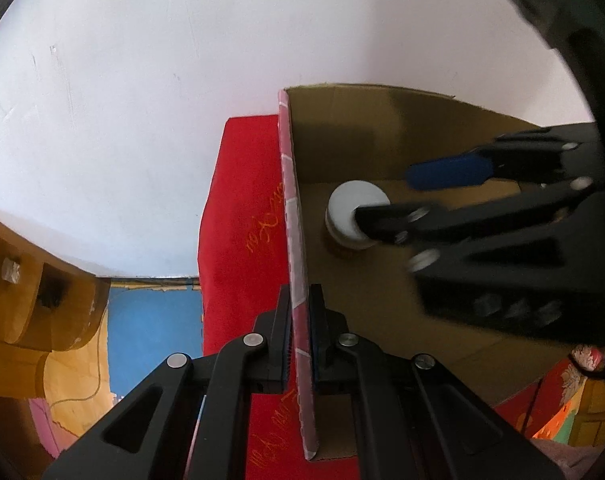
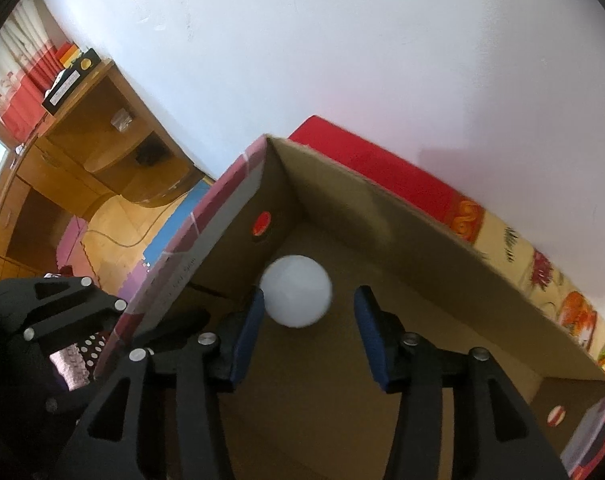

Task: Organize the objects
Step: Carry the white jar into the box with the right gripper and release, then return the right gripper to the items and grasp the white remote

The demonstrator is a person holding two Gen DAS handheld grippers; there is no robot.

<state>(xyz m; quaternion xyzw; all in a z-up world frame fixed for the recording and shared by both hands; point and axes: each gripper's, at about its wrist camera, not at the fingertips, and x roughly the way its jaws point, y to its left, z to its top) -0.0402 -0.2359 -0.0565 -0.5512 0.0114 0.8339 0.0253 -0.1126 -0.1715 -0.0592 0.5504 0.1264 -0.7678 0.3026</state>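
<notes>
The left gripper point(image 1: 300, 344) is clamped on the side wall of the open brown corrugated cardboard box point(image 1: 298, 216). Inside the box, the right gripper point(image 2: 308, 336) stands partly open; its blue pads point(image 2: 248, 340) do not grip the small white-capped round jar point(image 2: 296, 296), which stands on the box floor near that clamped wall.

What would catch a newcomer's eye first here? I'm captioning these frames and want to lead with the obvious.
First, the open cardboard box on the red cloth, with a white-capped jar standing in its far corner. Next, the left gripper clamped on the box's side wall, while the right gripper reaches inside, its blue pads open on either side of the jar.
</notes>
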